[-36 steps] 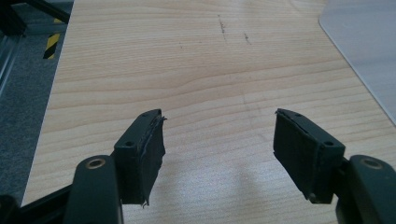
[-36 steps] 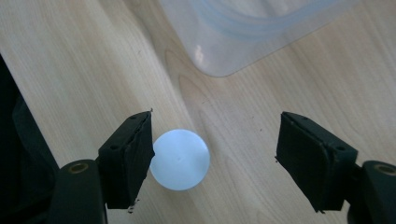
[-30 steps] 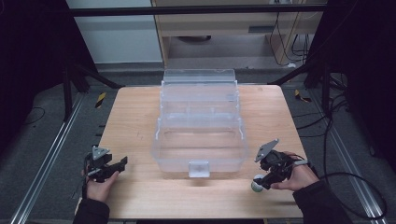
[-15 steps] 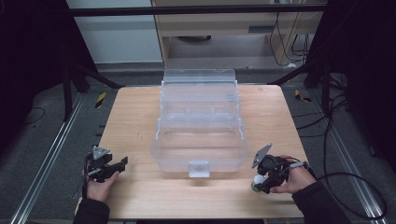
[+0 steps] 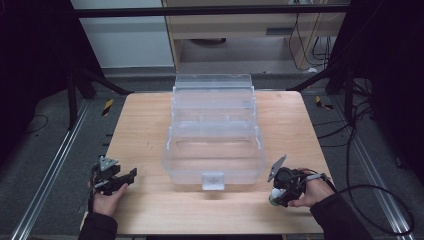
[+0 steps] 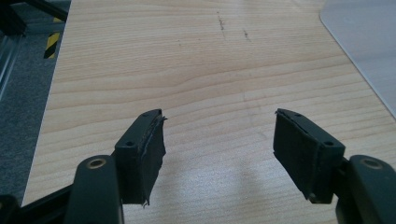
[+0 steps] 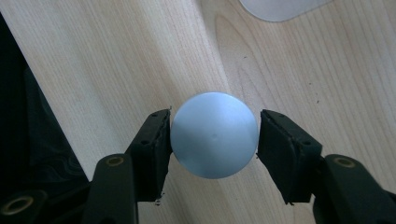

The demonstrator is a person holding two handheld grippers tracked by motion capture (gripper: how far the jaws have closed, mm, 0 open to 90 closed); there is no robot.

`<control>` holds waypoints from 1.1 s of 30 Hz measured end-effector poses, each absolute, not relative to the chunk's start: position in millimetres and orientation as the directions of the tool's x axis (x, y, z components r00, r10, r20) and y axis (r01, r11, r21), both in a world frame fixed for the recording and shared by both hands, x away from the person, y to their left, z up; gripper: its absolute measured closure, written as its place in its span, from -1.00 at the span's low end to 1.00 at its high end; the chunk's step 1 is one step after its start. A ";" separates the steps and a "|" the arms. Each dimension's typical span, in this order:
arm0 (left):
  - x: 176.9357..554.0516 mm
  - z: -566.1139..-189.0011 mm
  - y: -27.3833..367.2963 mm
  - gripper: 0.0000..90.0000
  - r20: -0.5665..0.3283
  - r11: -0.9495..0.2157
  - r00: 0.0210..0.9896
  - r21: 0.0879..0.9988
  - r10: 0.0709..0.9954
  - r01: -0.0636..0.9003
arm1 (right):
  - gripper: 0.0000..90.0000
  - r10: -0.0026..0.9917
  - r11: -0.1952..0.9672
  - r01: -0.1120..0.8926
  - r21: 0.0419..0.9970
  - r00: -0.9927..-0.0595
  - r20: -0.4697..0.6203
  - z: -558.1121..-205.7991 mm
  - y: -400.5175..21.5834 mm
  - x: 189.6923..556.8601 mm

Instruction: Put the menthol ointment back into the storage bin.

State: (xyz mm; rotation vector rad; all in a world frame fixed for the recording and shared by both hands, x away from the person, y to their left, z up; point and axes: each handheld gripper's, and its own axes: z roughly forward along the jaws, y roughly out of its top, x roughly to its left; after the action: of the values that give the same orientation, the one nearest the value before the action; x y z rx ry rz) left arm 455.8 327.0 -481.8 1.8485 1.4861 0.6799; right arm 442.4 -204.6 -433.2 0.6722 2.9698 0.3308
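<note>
Now the right hand-held gripper [image 7: 212, 135] has just been closing, clamped on the round silver lid [image 7: 214, 135] between its jaws.

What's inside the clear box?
The clear box looks empty: the table's wood shows through its walls and stepped trays. Glare and the front latch hide small spots.

Round grey-blue cap [image 7: 214, 134] upright on table, near front right edge.
</note>
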 end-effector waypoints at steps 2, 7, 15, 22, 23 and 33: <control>455.9 -481.8 327.0 -0.26 -0.008 -0.135 0.219 0.763 0.976 0.632 | 0.01 0.428 0.883 0.411 0.226 -0.904 -0.028 -433.5 -204.3 443.5; 456.1 -481.9 326.7 -0.26 -0.008 -0.138 0.221 0.759 0.975 0.636 | 0.05 0.424 0.886 0.411 0.215 -0.906 -0.016 -433.9 -203.6 446.5; 456.7 -481.8 326.7 -0.26 -0.006 -0.138 0.219 0.758 0.976 0.637 | 0.11 0.435 0.885 0.429 0.181 -0.900 0.004 -432.4 -200.6 448.4; 457.4 -481.9 325.2 -0.26 -0.003 -0.143 0.222 0.756 0.975 0.639 | 0.12 0.451 0.880 0.446 0.164 -0.893 0.011 -429.4 -199.6 449.7; 457.4 -482.0 325.0 -0.26 -0.003 -0.143 0.222 0.755 0.975 0.640 | 0.12 0.453 0.877 0.448 0.173 -0.891 0.011 -427.4 -200.2 449.4; 457.9 -481.7 324.0 -0.26 -0.001 -0.148 0.226 0.753 0.974 0.641 | 0.12 0.482 0.852 0.469 0.232 -0.876 0.001 -402.5 -202.1 451.7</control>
State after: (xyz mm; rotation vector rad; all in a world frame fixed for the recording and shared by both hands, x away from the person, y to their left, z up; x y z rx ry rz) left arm 457.9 324.0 -481.7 1.8696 1.4854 0.6746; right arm 451.7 -202.1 -402.5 0.7622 2.9685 0.3490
